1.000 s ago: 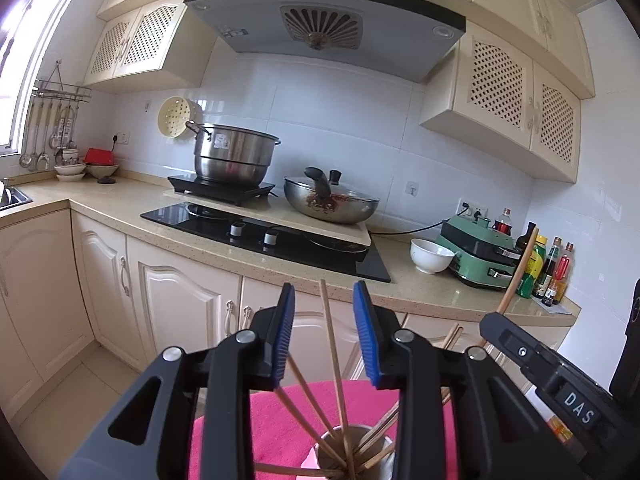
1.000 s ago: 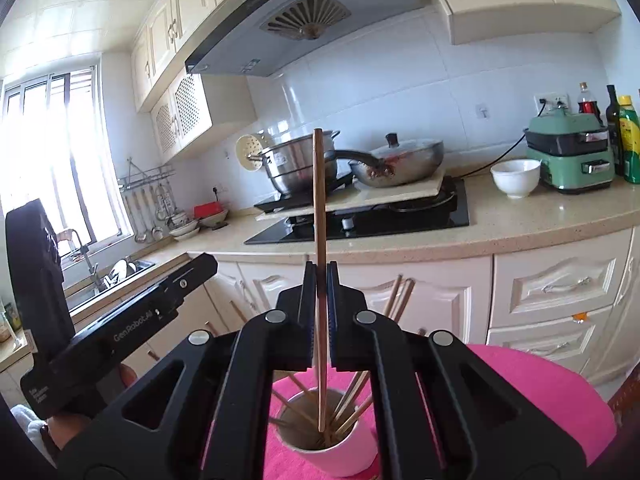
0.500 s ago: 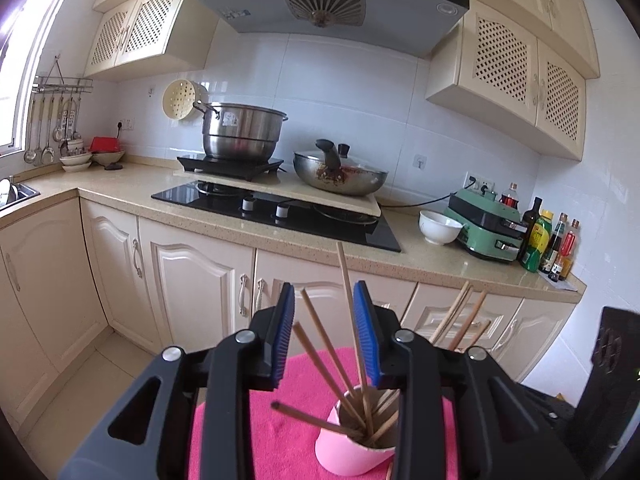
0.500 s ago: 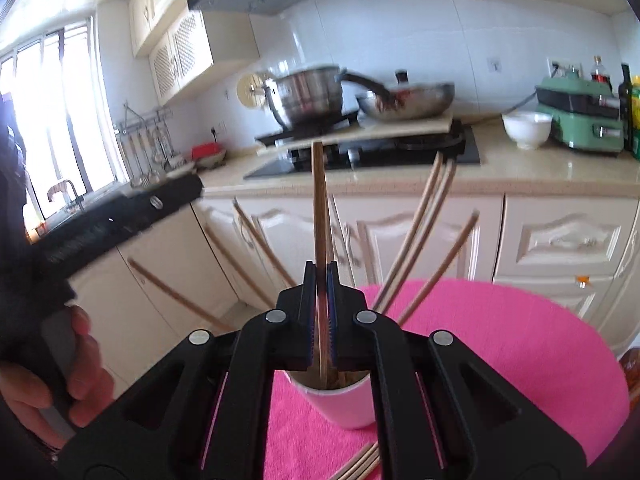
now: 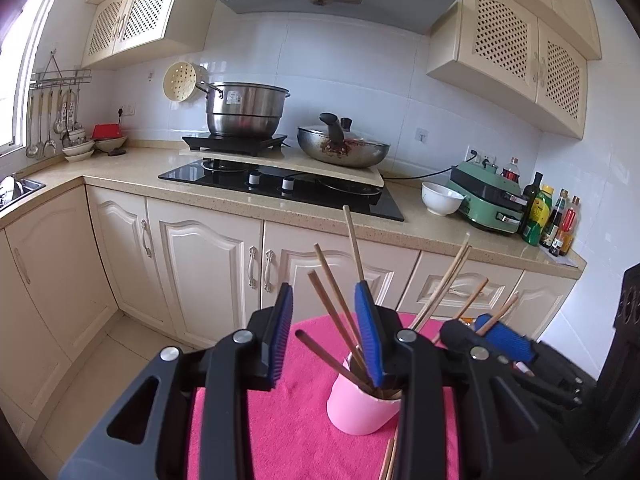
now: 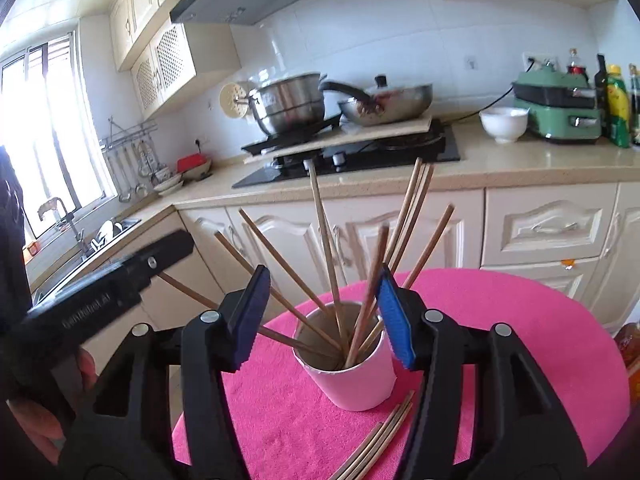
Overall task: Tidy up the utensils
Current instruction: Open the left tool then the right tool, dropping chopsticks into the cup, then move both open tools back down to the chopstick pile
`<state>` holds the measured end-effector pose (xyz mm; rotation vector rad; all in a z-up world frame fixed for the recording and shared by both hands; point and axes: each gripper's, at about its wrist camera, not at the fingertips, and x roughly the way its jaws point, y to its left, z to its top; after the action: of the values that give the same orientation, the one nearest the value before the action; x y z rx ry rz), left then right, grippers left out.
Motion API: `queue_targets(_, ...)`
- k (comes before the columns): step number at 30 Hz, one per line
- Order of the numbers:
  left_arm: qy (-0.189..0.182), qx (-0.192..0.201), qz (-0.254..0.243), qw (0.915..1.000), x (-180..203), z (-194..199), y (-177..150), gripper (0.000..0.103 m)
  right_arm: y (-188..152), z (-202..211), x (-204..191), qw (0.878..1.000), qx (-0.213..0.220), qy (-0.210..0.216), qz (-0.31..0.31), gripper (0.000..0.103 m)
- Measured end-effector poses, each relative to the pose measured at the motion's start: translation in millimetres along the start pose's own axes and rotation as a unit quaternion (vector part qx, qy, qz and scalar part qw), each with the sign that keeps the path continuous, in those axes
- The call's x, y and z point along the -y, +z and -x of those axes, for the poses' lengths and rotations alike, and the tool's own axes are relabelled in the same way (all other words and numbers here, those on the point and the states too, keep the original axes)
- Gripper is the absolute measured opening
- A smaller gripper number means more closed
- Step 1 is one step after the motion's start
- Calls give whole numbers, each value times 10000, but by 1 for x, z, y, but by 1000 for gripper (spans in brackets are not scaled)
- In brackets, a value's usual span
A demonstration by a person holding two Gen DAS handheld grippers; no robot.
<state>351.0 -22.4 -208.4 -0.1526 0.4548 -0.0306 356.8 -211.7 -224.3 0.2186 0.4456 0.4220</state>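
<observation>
A pink cup (image 5: 360,404) of wooden chopsticks (image 5: 340,320) stands on the pink cloth (image 5: 288,432). My left gripper (image 5: 326,336) hovers just before the cup, open, its blue pads gripping nothing. In the right wrist view the cup (image 6: 352,376) sits right below my right gripper (image 6: 322,320). Its jaws are opening, and a blurred chopstick (image 6: 370,292) leans loose between them with its lower end in the cup. Other chopsticks (image 6: 320,240) fan out of the cup. A few more chopsticks (image 6: 376,440) lie on the cloth beside it.
The pink cloth (image 6: 520,340) covers a round table. Behind it run cream cabinets and a counter (image 5: 400,216) with a hob, a steel pot (image 5: 244,108), a wok, a white bowl (image 5: 440,196), a green appliance and bottles. A hand (image 6: 36,420) holds the left gripper's handle.
My right gripper has opened and let go of the chopstick it held upright; the stick now leans in the cup. Both grippers tilted down, bringing the cup further into view.
</observation>
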Motion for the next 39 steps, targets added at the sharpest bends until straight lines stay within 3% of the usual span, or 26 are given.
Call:
queue_targets(14, -96, -108, -332, 9993, 16, 41, -16, 38, 6, 70, -14, 9980, 440, -464, 6, 54)
queue_targets(19, -198, -451, -435, 9978, 21, 44, -37, 39, -6, 91, -11, 9969, 417, -670, 3, 54)
queue_targets(23, -336, -944, -478, 9938, 22, 33, -62, 39, -22, 101, -1, 9959, 284, -847, -121, 54)
queue_targets(27, -510, -1691, -631, 9823, 23, 10, -95, 39, -43, 101, 13, 9941, 10, -1035, -326, 54)
queue_targets(30, -507, -2430, -892, 9646, 29, -14, -130, 39, -62, 93, 23, 9916, -350, -1152, -478, 54)
queue_targets(33, -445, -2747, -1049, 9547, 34, -27, -153, 39, -79, 85, 31, 9886, -651, -1233, -569, 54)
queue_targets(39, -365, -3035, -1321, 9429, 42, -41, -179, 39, -103, 72, 44, 9841, -985, -1267, -762, 54)
